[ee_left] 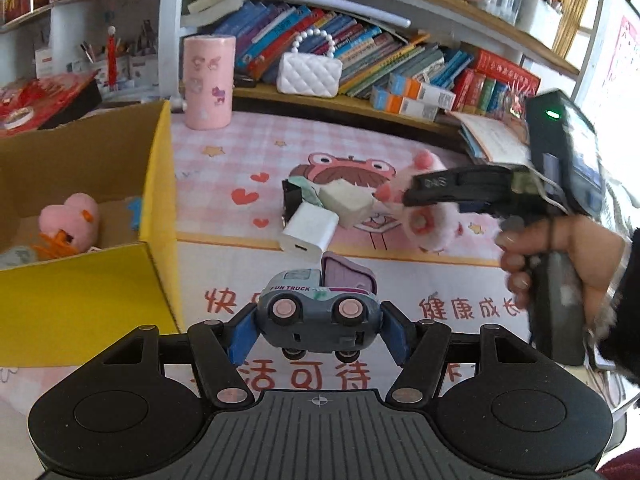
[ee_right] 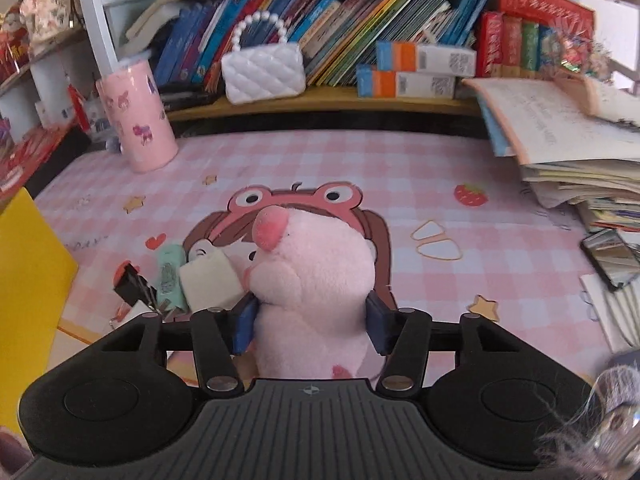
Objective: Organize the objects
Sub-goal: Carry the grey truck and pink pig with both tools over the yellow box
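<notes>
The yellow box (ee_left: 158,216) stands open at the left, its near wall just beside the left gripper (ee_left: 318,330), with bare pink mat (ee_left: 224,184) beyond. That gripper's blue pads clamp a grey toy truck (ee_left: 316,310), lying on its side, wheels toward the camera. Rightward, the right gripper (ee_right: 312,320) pinches an upright pink plush pig (ee_right: 308,280), snout up.

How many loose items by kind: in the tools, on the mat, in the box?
Held in tools: 2, toy truck in left tool, pink plush in right tool
On mat: 4, white charger, cream block, black item, mint item
In yellow box: 1 clearly visible, pink plush toy
Total: 7
</notes>
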A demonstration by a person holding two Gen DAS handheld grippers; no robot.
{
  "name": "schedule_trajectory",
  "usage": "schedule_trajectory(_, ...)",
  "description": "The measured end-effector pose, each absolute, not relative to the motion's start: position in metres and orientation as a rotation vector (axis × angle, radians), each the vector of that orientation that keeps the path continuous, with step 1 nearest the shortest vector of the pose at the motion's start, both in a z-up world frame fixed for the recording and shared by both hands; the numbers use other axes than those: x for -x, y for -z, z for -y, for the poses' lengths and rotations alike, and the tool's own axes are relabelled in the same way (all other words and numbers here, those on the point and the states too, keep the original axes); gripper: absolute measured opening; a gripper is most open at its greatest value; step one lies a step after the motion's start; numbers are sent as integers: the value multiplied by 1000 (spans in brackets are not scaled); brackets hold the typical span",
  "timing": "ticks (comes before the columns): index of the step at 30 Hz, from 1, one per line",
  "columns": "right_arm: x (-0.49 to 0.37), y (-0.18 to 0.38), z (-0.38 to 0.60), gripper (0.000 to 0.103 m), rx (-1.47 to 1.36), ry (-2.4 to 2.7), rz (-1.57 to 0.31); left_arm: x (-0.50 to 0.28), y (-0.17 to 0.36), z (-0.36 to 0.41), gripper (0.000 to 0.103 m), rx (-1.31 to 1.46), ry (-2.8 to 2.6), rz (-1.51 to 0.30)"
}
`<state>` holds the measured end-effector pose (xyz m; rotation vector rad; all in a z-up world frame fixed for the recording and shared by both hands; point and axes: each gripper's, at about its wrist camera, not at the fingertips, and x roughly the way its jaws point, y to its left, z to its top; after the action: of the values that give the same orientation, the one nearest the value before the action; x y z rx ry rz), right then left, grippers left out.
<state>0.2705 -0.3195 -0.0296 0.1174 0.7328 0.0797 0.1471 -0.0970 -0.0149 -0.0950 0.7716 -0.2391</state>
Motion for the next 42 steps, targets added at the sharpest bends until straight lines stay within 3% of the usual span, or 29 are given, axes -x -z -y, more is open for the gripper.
schedule_trajectory(17, -118, -5, 257, 51, -129, -49, -689, -110, 11, 39, 64, 150, 238, -722)
schedule_trajectory(42, -25, 0, 125, 51, -28, -212, -726, -24, 8, -74, 64, 198, 158, -714)
